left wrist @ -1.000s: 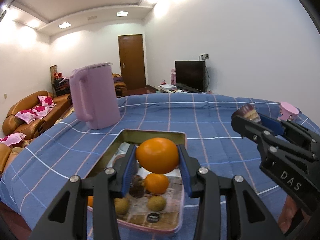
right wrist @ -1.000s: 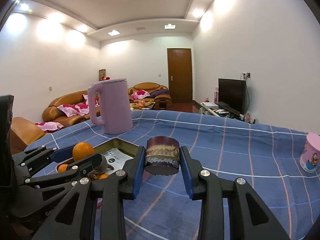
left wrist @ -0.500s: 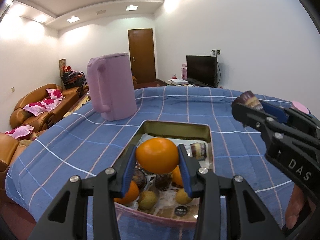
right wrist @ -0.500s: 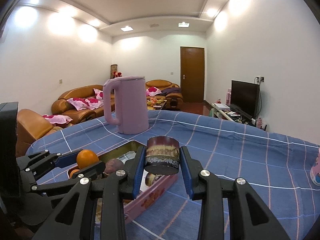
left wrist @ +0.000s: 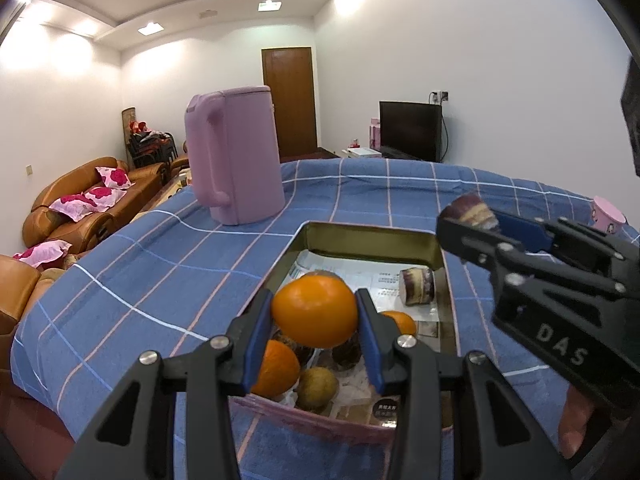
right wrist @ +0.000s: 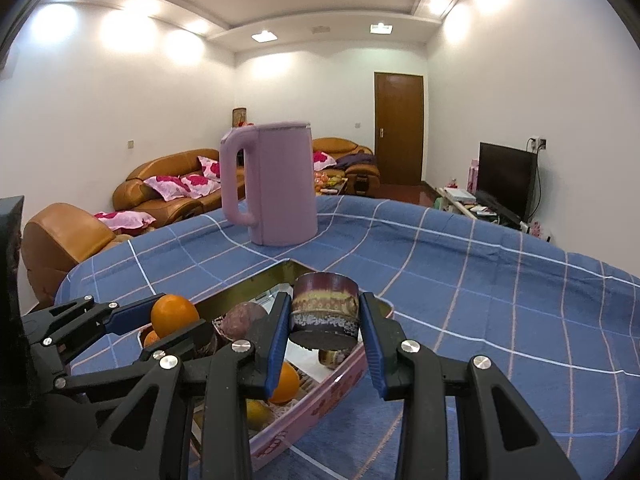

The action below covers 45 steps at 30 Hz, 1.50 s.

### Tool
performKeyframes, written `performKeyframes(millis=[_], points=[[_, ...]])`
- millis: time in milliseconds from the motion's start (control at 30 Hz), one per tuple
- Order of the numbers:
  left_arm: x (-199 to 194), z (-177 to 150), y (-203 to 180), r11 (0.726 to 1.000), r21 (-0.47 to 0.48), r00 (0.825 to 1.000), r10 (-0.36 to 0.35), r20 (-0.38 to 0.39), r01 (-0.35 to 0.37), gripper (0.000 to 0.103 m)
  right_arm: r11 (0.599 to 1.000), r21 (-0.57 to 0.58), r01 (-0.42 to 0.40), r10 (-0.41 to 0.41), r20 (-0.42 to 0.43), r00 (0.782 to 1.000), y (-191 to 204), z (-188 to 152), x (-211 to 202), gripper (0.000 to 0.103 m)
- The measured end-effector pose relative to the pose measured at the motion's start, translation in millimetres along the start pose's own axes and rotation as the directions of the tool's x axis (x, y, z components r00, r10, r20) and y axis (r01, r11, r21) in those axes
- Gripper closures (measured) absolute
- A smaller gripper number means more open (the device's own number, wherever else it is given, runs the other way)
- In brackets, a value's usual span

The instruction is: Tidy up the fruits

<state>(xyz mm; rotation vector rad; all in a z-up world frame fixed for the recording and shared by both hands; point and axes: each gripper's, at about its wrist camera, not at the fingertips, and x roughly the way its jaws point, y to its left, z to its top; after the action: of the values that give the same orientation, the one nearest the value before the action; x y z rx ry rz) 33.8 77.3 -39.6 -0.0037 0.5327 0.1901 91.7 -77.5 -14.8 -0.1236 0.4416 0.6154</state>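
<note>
Your left gripper (left wrist: 316, 318) clamps the orange (left wrist: 315, 311), your right gripper (right wrist: 324, 330) the purple stub (right wrist: 324, 310), and both have now swung in over the tin tray (left wrist: 370, 242), ready for dropping.

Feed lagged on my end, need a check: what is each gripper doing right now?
Left gripper: shut on the orange, held above the tray.
Right gripper: shut on the purple sugarcane piece, also over the tray.

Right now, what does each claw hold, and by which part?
The left claw holds an orange by its two sides. The right claw holds a purple cut piece by its curved sides, cut faces up and down.
</note>
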Motion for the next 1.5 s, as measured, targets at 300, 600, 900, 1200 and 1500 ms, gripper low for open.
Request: performKeyframes(millis=[300, 600, 900, 1200, 1500], points=[[3.5, -5.2, 2.1, 1.0, 0.006, 1.0, -0.006, -0.019, 0.006, 0.06, 1.0, -0.008, -0.005, 0.005, -0.073, 0.997, 7.2, -6.1, 21.0, 0.066], [9.3, -11.7, -3.7, 0.999, 0.035, 0.999, -0.015, -0.048, 0.017, 0.06, 1.0, -0.022, -0.016, 0.013, -0.129, 0.992, 10.4, -9.8, 32.4, 0.066], [9.4, -15.2, -11.4, 0.997, 0.07, 0.998, -0.016, -0.057, 0.02, 0.059, 0.999, -0.019, -0.044, 0.039, -0.205, 0.978, 13.4, -17.1, 43.6, 0.066], [5.9, -13.4, -8.1, 0.998, 0.047, 0.997, -0.034, -0.062, 0.037, 0.05, 1.0, 0.002, -0.028, 0.028, -0.2, 0.979, 10.0, -15.9, 38.1, 0.059], [-17.0, -9.9, -8.5, 0.998, 0.047, 0.999, -0.049, -0.009, 0.049, 0.015, 0.996, 0.088, 0.002, 0.011, -0.137, 0.99, -12.5, -15.3, 0.2, 0.044]])
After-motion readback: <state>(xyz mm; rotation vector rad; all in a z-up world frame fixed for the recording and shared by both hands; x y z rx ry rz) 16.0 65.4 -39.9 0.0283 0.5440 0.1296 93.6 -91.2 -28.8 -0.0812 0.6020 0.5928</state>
